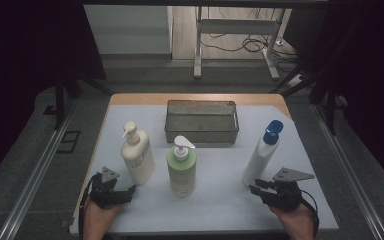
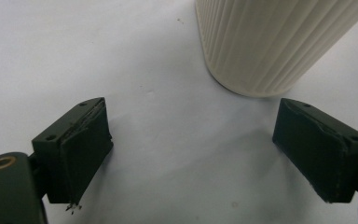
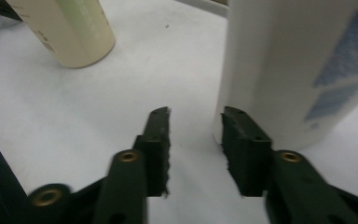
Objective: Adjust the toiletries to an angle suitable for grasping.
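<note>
High view: 3 bottles [image 1: 181, 167], 1 basket [image 1: 202, 121]; left gripper [image 2: 191, 144] wide open, right gripper [image 3: 196, 140] narrowed, empty.

three bottles block the near half: cream bottle [image 1: 137, 159] left, green bottle [image 1: 181, 169] centre, white bottle [image 1: 263, 155] right. narrow lane between cream and green, a wider lane from green to white. basket [image 1: 202, 121] bars the far middle. open cloth [image 1: 220, 200] runs along the near edge.
</note>
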### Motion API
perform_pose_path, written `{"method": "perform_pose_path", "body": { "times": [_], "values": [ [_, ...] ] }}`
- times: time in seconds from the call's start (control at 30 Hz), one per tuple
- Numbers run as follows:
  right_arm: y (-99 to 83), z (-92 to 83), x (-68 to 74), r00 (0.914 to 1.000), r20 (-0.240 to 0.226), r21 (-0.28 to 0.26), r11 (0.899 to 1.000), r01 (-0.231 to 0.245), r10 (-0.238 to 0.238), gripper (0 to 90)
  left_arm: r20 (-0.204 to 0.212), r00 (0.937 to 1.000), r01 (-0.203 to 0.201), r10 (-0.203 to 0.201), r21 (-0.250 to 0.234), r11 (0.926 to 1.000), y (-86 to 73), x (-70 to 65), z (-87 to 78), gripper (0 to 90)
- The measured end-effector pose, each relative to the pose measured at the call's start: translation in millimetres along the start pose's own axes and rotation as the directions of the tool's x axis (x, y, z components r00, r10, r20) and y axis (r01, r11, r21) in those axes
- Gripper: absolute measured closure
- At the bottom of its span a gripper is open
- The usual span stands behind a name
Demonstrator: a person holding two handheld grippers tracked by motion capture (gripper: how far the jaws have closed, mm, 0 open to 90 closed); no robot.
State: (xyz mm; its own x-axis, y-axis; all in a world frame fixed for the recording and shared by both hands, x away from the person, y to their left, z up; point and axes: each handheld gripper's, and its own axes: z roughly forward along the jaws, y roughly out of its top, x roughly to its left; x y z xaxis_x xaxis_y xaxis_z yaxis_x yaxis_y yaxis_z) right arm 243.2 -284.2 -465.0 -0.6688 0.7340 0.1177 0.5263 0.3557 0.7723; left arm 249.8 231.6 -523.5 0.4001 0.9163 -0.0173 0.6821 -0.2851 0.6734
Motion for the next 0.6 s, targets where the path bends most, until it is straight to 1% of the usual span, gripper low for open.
{"method": "perform_pose_path", "body": {
  "times": [0.07, 0.17, 0.23, 0.27, 0.37, 0.43, 0.5, 0.53, 0.57, 0.6],
  "values": [
    [1.6, 3.1, 3.2, 0.9999, 0.01, -0.017, 1.0, 0.008, -0.008, 77.8, 0.0, 1.0, 0.0, 0.0, 0.0, 1.0, 0.0, 0.0, 0.0, 10.9],
    [2.8, 9.0, 6.5, 0.9998, 0.015, -0.025, 1.0, 0.011, -0.011, 85.3, 0.0, 1.0, 0.0, 0.0, 0.0, 1.0, 0.0, 0.0, 0.0, 10.9],
    [3.0, 15.1, 9.0, 0.9989, 0.04, -0.022, 0.999, 0.025, -0.024, 89.5, 0.0, 1.0, 0.0, 0.0, 0.0, 1.0, 0.0, 0.0, 0.0, 10.9],
    [3.0, 17.6, 10.4, 0.9981, 0.052, -0.023, 0.999, 0.035, -0.033, 89.7, 0.0, 1.0, 0.0, 0.0, 0.0, 1.0, 0.0, 0.0, 0.0, 10.9],
    [4.3, 24.5, 14.5, 0.9967, 0.07, -0.018, 0.999, 0.043, -0.042, 89.9, 0.0, 1.0, 0.0, 0.0, 0.001, 1.0, 0.0, 0.1, 0.0, 10.9],
    [5.9, 29.2, 17.1, 0.9962, 0.078, -0.021, 0.999, 0.042, -0.04, 89.9, 0.0, 1.0, 0.0, 0.0, 0.001, 1.0, 0.0, 0.1, 0.0, 10.9],
    [8.5, 35.6, 20.0, 0.9932, 0.112, -0.02, 0.999, 0.032, -0.03, 90.0, 0.0, 1.0, 0.0, 0.0, 0.0, 1.0, 0.0, 0.0, 0.0, 10.9],
    [9.7, 38.2, 20.7, 0.9919, 0.124, -0.021, 0.999, 0.03, -0.027, 90.0, 0.0, 1.0, 0.0, 0.0, 0.0, 1.0, 0.0, 0.0, 0.0, 10.9],
    [9.7, 38.2, 20.7, 0.9919, 0.124, -0.021, 0.999, 0.03, -0.027, 90.0, 0.0, 1.0, 0.0, 0.0, 0.0, 1.0, 0.0, 0.0, 0.0, 10.9],
    [10.8, 40.9, 21.7, 0.9903, 0.137, -0.019, 0.999, 0.027, -0.024, 90.0, 0.0, 1.0, 0.0, 0.0, 0.0, 1.0, 0.0, 0.0, 0.0, 10.9]
  ]
}}
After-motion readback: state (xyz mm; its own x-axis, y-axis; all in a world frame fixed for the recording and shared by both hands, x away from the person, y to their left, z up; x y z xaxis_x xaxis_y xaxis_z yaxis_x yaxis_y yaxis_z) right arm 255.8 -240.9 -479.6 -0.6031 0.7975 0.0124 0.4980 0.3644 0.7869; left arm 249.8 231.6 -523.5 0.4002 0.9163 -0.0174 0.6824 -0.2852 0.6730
